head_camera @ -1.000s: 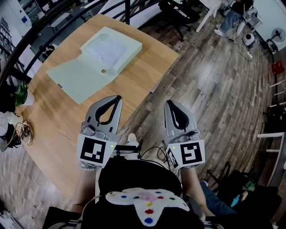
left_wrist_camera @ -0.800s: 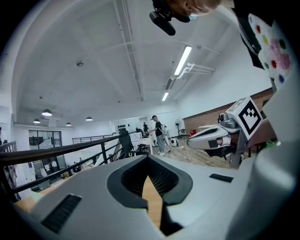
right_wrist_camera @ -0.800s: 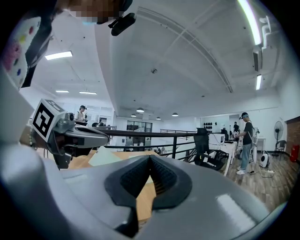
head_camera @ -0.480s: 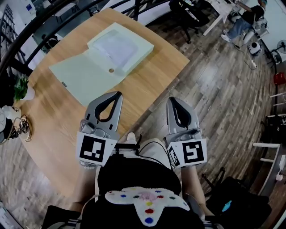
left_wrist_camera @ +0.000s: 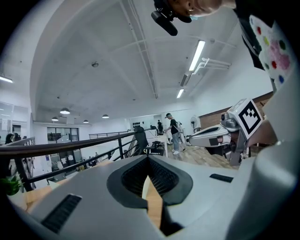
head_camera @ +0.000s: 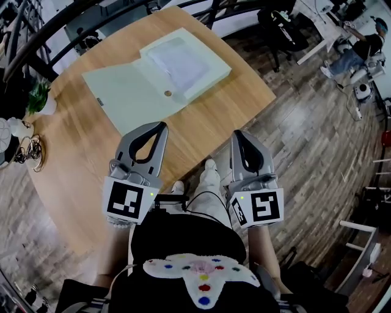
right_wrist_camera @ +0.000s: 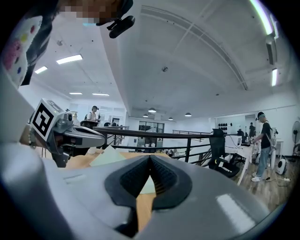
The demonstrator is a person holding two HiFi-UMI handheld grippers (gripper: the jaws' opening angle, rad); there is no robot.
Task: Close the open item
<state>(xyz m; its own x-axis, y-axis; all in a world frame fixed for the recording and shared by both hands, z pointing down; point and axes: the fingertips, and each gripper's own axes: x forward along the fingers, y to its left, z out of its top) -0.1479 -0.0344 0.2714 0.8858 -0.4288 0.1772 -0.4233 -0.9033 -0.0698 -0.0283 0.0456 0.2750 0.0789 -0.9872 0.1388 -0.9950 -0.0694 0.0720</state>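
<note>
A pale green box file (head_camera: 160,78) lies open on the round wooden table (head_camera: 79,165), its lid flap spread flat to the left and white papers in its tray at the right. My left gripper (head_camera: 160,126) hangs over the table's near part, short of the flap's near edge, shut and empty. Beyond the table's edge, over the floor, my right gripper (head_camera: 237,133) is shut and empty too. In the right gripper view the green file (right_wrist_camera: 108,156) shows low ahead, with the left gripper (right_wrist_camera: 101,138) beside it. The left gripper view shows the right gripper (left_wrist_camera: 194,139).
A small potted plant (head_camera: 38,98) and a white object with cables (head_camera: 24,150) sit at the table's left edge. A black railing (head_camera: 91,15) runs behind the table. Office chairs (head_camera: 287,30) and a person (head_camera: 357,55) are far off on the wooden floor (head_camera: 317,153).
Both grippers have moved forward toward the table, staying shut. The open file now sits closer and more central in the head view.
</note>
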